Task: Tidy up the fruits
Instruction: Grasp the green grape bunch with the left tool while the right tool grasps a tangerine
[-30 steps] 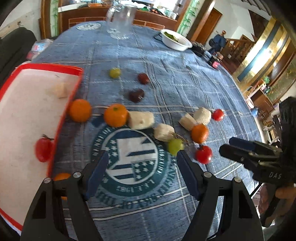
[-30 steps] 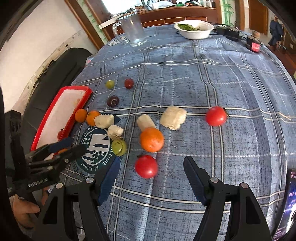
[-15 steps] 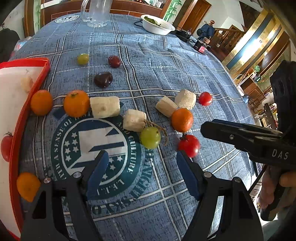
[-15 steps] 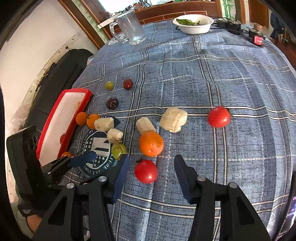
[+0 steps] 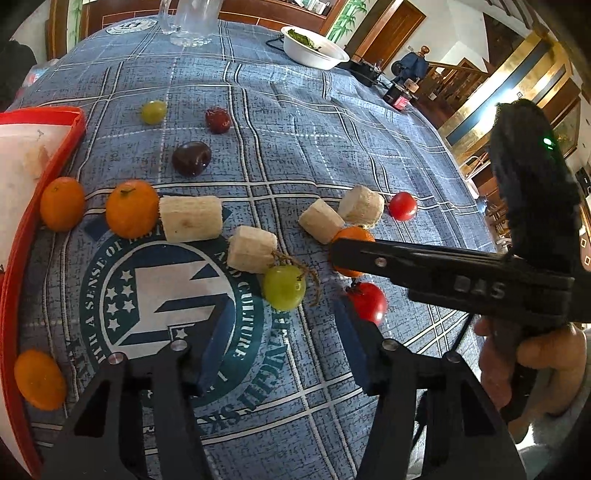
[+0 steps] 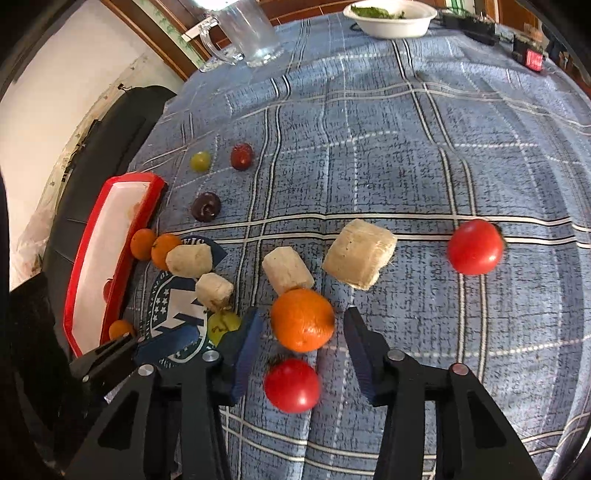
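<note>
Fruit lies scattered on a blue checked tablecloth (image 6: 406, 155). My right gripper (image 6: 301, 325) is open, its fingertips either side of an orange (image 6: 302, 324), with a red tomato (image 6: 291, 384) between the fingers nearer the camera. My left gripper (image 5: 282, 325) is open and empty, just short of a green grape (image 5: 283, 287). The right gripper's arm (image 5: 424, 258) crosses the left wrist view over the orange (image 5: 351, 236) and tomato (image 5: 367, 302). A red-rimmed white tray (image 5: 48, 162) at the left holds an orange (image 5: 38, 380).
Banana pieces (image 6: 360, 253), two oranges (image 5: 131, 212) by the tray, a dark plum (image 5: 191, 158), a red grape (image 5: 218, 120), a green grape (image 5: 153, 112) and a second tomato (image 6: 474, 246) lie about. A glass mug (image 6: 251, 33) and white bowl (image 6: 391, 18) stand far back.
Both grippers moved forward and lower toward the fruit. The right gripper has come around the orange, passing over the near tomato. The left gripper swung right, toward the green grape.
</note>
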